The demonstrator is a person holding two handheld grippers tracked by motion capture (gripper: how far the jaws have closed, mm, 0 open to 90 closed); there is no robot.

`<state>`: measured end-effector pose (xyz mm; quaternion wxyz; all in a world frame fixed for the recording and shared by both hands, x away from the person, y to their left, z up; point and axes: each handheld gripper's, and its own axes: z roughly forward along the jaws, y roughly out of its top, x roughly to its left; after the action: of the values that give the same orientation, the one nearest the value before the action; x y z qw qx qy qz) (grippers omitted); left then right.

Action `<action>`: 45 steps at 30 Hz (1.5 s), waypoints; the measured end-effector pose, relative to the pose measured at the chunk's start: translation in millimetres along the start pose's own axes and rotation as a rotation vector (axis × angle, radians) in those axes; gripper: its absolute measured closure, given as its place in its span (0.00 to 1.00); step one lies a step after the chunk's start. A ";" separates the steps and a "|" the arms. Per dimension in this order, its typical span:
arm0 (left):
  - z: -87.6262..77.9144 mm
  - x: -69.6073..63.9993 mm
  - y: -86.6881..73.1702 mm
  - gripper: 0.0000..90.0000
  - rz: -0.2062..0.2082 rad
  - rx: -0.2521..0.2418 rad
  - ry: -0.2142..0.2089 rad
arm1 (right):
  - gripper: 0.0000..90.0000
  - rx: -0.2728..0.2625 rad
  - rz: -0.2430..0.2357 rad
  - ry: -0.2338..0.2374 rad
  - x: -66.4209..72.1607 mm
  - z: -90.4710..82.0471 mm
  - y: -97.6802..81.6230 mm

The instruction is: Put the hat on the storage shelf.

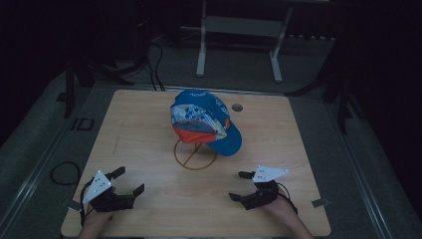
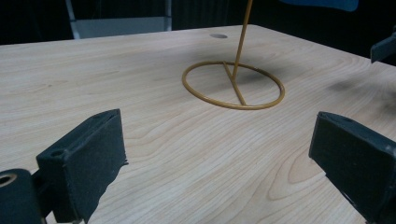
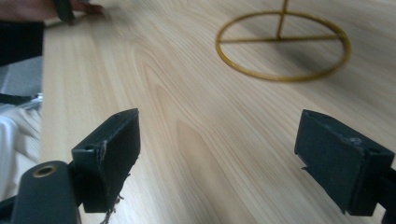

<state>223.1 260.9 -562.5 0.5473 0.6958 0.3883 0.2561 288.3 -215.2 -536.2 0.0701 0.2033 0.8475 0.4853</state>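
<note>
Both the left gripper [image 1: 126,181] and the right gripper [image 1: 240,185] are held low over the near tabletop [image 1: 149,209], jaws wide and empty, angled inward. The cap [image 1: 206,120] is perched on the wire stand [image 1: 195,154] well ahead of and between the jaws. A level, two-sided approach to the cap's edges is judged advisable, so the stand is not tipped.

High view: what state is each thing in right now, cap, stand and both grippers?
Blue baseball cap with orange underbrim: perched on the stand, tilted, off the table.
Gold wire stand with ring base: upright, ring flat on the table.
Light wooden table: bare around the stand.
Left gripper: jaws wide apart, holding nothing, near the front edge.
Right gripper: jaws wide apart, holding nothing.
</note>
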 end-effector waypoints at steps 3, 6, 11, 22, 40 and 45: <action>0.0 0.1 -0.2 0.04 -0.002 0.000 0.001 | 0.16 0.018 -0.007 -0.011 -3.5 -2.8 -7.2; 0.0 -0.3 -0.2 0.04 -0.002 0.001 0.002 | 0.16 0.032 -0.020 -0.027 -5.8 -6.1 -12.9; -1.0 -0.2 0.2 0.04 -0.004 -0.003 0.005 | 0.16 0.036 -0.001 -0.037 -10.1 -12.9 -21.9; -0.9 -1.2 -0.8 0.04 -0.001 0.003 0.006 | 0.16 0.011 0.043 -0.092 -24.6 -28.6 -39.7; -1.6 -0.7 -4.6 0.04 -0.005 0.007 0.015 | 0.16 -0.070 0.101 -0.202 -49.6 -48.5 -58.6; -1.5 -1.1 -4.8 0.04 -0.002 0.009 0.013 | 0.16 -0.071 0.111 -0.205 -51.3 -48.5 -58.7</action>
<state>220.0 261.3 -566.7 0.5417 0.6964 0.3935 0.2582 303.3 -301.0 -565.0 0.1367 0.2961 0.8056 0.4946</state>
